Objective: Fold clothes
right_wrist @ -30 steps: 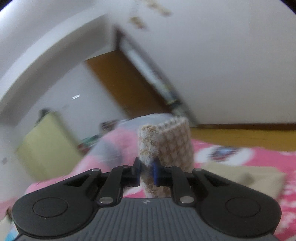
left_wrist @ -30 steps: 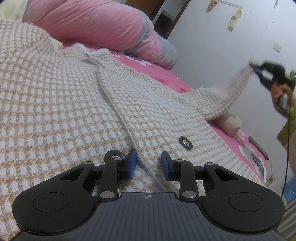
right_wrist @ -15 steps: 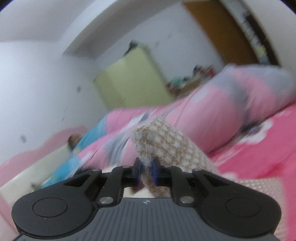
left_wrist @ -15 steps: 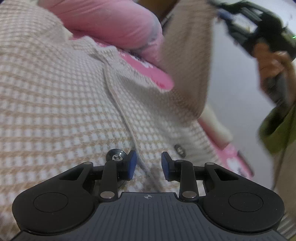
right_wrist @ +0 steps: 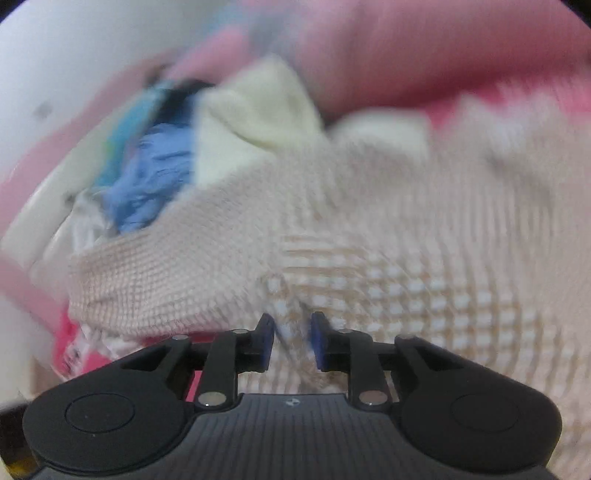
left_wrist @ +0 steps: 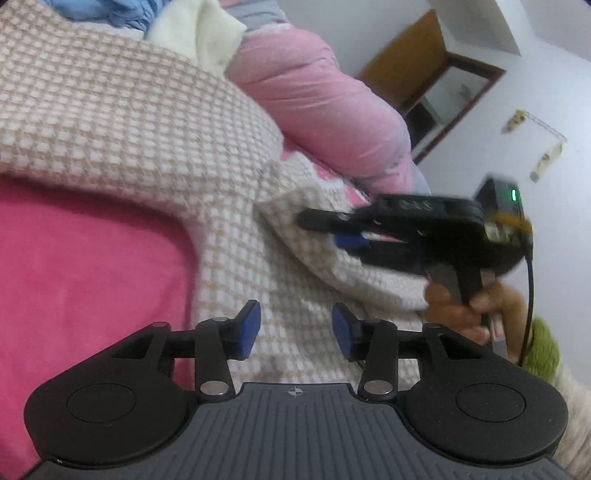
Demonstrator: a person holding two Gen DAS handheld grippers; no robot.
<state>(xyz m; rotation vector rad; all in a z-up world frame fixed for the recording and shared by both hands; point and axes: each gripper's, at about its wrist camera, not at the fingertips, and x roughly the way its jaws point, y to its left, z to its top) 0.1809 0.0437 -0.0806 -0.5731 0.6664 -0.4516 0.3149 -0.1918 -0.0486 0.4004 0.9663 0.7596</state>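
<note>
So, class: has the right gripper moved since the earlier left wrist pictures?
Yes. The right gripper has come down from up against the white wall onto the checked cardigan, below the pink quilt; its jaws have just been opening.

Motion blur smears the right tool [left_wrist: 332, 229] and the pile of clothes [right_wrist: 155, 177] behind the cardigan [right_wrist: 406, 258]

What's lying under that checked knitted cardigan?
The checked knitted cardigan lies on a bright pink bedsheet, showing beside its folded edge. Whatever is directly beneath the knit is covered; behind it sit a pink duvet and a cream garment.
</note>
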